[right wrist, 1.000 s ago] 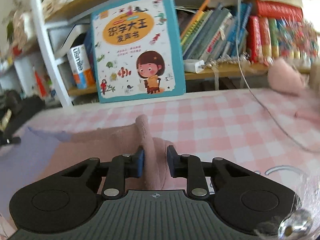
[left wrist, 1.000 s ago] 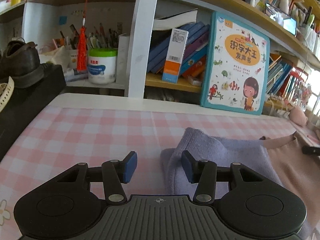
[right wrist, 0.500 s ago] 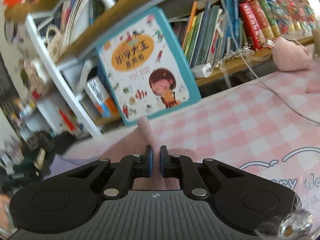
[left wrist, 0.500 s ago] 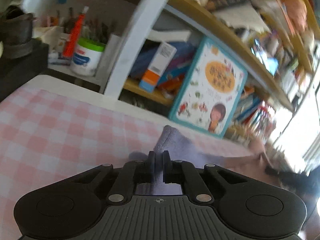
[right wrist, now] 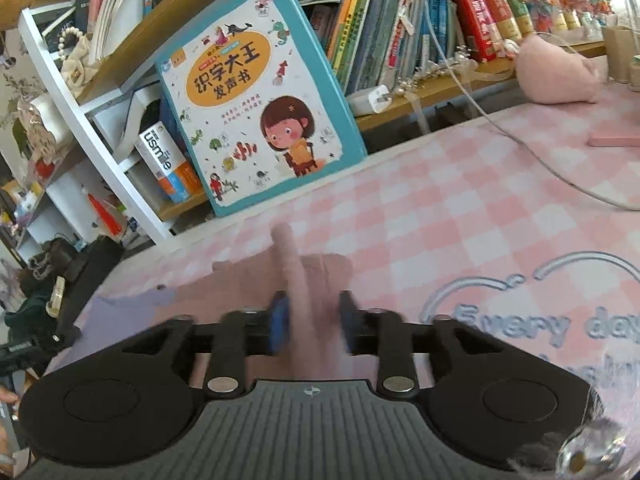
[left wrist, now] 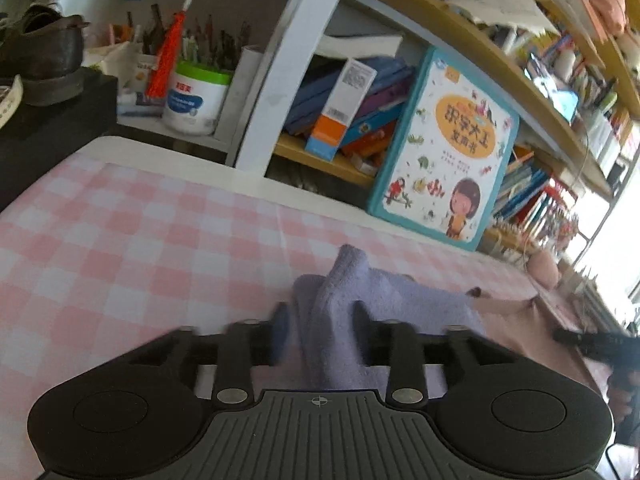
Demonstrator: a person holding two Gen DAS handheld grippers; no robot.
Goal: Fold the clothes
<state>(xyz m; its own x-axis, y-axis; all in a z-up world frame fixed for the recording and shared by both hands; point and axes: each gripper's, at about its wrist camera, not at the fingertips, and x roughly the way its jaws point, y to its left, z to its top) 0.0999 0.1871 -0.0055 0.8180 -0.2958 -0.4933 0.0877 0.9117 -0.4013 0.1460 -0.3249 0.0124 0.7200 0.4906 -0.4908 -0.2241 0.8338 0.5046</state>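
Left gripper: jaws parted, a ridge of purple cloth standing between the pads (contact blurred). Right gripper: jaws likewise apart around a pink fold, the garment lying on the checked tablecloth, picture book at 12 o'clock.

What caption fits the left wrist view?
Left hand-held gripper open around a raised lilac garment fold on the pink checked tablecloth.

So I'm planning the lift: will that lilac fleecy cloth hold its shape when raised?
Probably not: the lilac fleecy cloth bunches into a soft ridge between the left gripper's parted fingers, so it should sag. It looks light, and its nap likely resists slipping.
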